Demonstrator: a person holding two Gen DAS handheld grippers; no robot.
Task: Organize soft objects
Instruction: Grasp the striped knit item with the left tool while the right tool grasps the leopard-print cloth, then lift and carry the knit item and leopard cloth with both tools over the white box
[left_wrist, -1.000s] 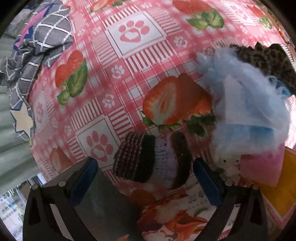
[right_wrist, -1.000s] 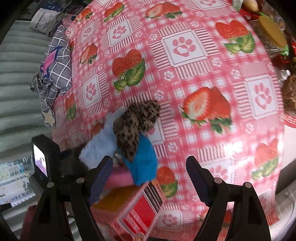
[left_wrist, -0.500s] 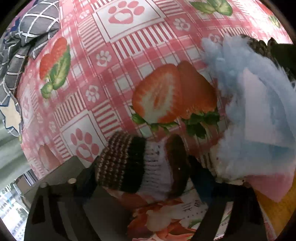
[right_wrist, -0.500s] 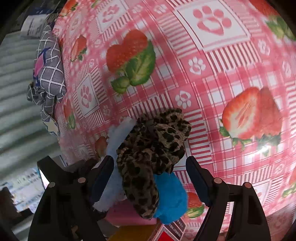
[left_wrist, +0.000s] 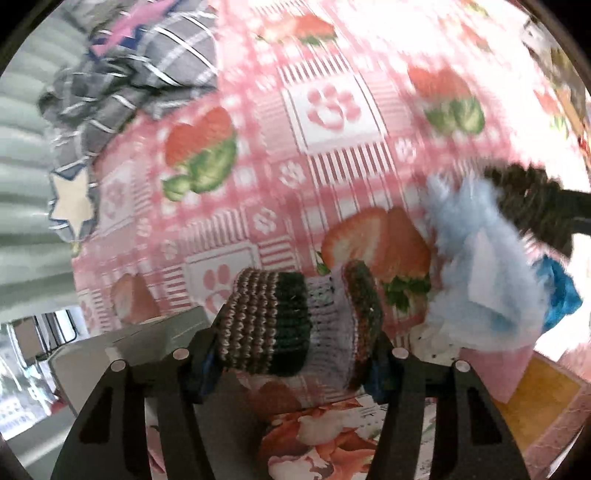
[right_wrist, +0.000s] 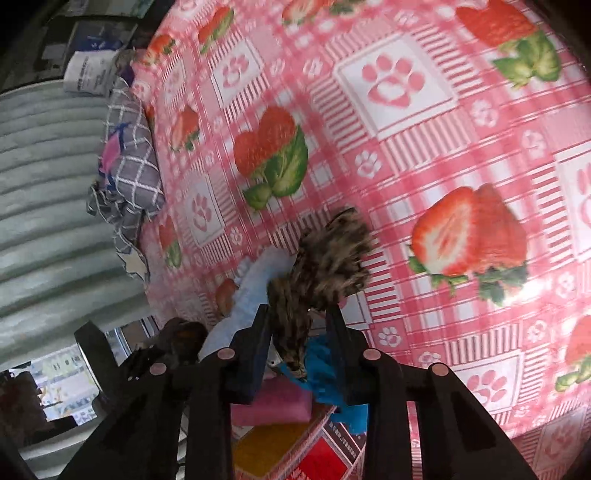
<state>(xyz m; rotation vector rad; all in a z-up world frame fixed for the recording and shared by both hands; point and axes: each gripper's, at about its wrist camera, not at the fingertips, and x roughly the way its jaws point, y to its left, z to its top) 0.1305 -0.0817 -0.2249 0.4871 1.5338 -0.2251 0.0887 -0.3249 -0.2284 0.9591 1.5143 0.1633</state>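
A striped knitted roll (left_wrist: 295, 325), banded in brown, dark green and white, is clamped between the fingers of the left gripper (left_wrist: 295, 354), whose jaws have just been closing onto it; it is held at the near edge of the strawberry-and-paw tablecloth (left_wrist: 332, 122). To its right, a fluffy pale-blue cloth (left_wrist: 476, 258) lies over a pink cloth (left_wrist: 495, 369). A leopard-print fuzzy piece (right_wrist: 325, 266) is pinched between the fingers of the right gripper (right_wrist: 299, 332), whose jaws have likewise just been closing to a narrow gap around it, with a bright blue cloth (right_wrist: 321, 365) just beneath. A grey checked fabric (right_wrist: 129, 166) is bunched at the far left edge of the table, well apart from the pile.
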